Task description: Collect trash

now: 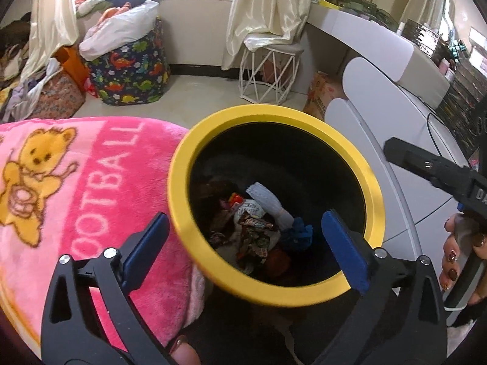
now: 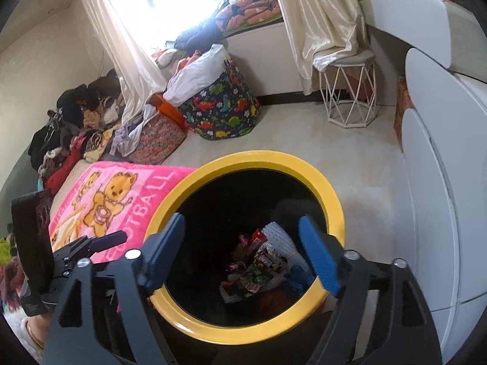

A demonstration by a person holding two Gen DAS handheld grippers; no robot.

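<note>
A black trash bin with a yellow rim [image 1: 274, 112] stands on the floor beside a pink bear blanket [image 1: 91, 182]. Inside it lie crumpled wrappers, white foam netting and a blue scrap [image 1: 255, 231]. My left gripper [image 1: 246, 216] hangs open over the bin's near edge, nothing between its blue pads. In the right wrist view my right gripper [image 2: 242, 219] is also open and empty above the same rim [image 2: 268, 156], with the trash [image 2: 264, 261] below it. A hand with painted nails [image 1: 456, 258] holds the right tool.
A dinosaur-print bag [image 2: 225, 106] stuffed with cloth, a white wire stool [image 2: 350, 91] and cream curtains stand along the far wall. White cabinets [image 2: 432, 182] close the right side. Clothes are piled at the left [image 2: 70, 127]. Bare floor lies behind the bin.
</note>
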